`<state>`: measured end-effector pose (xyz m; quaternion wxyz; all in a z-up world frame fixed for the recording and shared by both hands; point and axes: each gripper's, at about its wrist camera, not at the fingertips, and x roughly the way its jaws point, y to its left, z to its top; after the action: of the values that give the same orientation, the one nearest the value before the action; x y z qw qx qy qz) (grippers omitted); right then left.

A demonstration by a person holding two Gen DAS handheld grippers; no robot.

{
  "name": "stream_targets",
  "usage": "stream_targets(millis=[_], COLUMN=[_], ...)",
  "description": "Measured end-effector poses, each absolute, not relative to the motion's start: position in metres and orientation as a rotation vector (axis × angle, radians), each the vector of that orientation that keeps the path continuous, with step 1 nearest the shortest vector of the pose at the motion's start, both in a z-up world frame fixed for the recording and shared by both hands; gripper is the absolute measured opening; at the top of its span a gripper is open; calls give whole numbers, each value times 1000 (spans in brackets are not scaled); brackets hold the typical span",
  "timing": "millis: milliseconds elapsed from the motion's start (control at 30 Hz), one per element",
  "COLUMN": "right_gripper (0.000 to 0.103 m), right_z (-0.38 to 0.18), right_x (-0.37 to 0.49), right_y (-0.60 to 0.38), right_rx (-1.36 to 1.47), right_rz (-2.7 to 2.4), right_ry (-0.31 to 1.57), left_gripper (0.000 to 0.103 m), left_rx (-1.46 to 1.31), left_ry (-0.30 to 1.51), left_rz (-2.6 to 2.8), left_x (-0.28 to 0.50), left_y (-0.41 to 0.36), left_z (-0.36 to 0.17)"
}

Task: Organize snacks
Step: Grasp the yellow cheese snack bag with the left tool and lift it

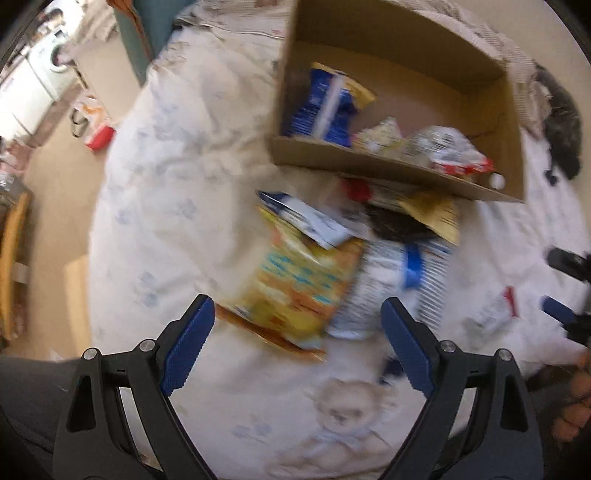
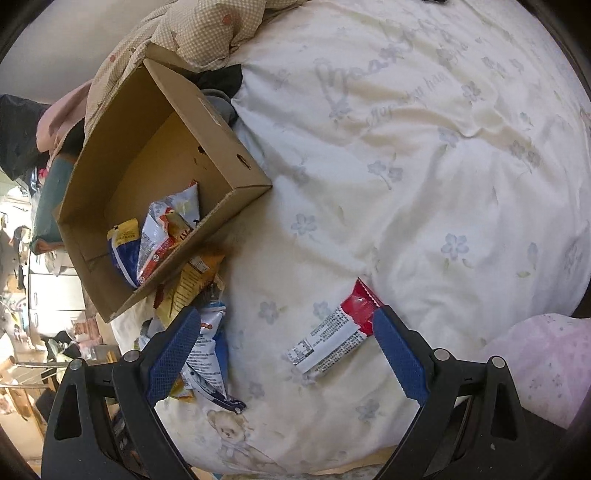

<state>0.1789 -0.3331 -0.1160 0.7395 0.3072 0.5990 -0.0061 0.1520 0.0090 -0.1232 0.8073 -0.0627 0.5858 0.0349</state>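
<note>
On a floral bedsheet [image 2: 424, 155], a cardboard box [image 2: 229, 147] is seen at the left of the right wrist view, with a blue packet [image 2: 125, 254] and a red-and-white packet [image 2: 162, 236] lying in its near corner. Just outside the box's near wall a loose pile of snack bags [image 2: 199, 302] is spread, part of it hidden behind the left finger of the right gripper [image 2: 282, 350], whose blue pads are held wide apart with nothing between them. Further right, a red-and-white snack bar [image 2: 332, 336] lies alone on the sheet, its red end just beside the right pad. In the blurred left wrist view, the left gripper [image 1: 297, 343] is likewise spread and empty above a yellow bag [image 1: 295, 291] and a striped white bag [image 1: 391, 284], which lie side by side in front of the box [image 1: 388, 173]. Only this view shows the room floor [image 1: 62, 206] at left and the other gripper [image 1: 569, 291] at the far right edge; only the right wrist view shows a checked quilt [image 2: 207, 29] behind the box.
</note>
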Motion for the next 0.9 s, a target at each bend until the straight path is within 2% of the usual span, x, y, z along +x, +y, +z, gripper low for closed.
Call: stream_targets(millis=[133, 333, 433, 467, 500, 600, 900], right_gripper=[97, 97, 97, 97, 97, 97, 97], right_z=[-119, -123, -122, -122, -122, -121, -119], right_x=[179, 184, 186, 186, 185, 184, 182], right_y=[-337, -329, -326, -327, -328, -331, -333], right_rx=[697, 692, 673, 674, 680, 695, 708], right_rz=[-26, 2, 10, 10, 9, 5, 15], right_ry=[1320, 1341, 1343, 1342, 1340, 1336, 1336], left_gripper=[90, 89, 79, 70, 55, 45, 42], left_rx=[-64, -21, 3, -6, -21, -57, -176], left_ry=[1381, 1448, 1431, 1435, 1443, 1450, 1483], left_rz=[-22, -68, -112, -125, -133, -115, -216], left_x=[179, 187, 191, 192, 192, 192, 148], left_y=[11, 2, -2, -2, 0, 7, 15], left_z=[-141, -165, -168, -169, -171, -172, -132])
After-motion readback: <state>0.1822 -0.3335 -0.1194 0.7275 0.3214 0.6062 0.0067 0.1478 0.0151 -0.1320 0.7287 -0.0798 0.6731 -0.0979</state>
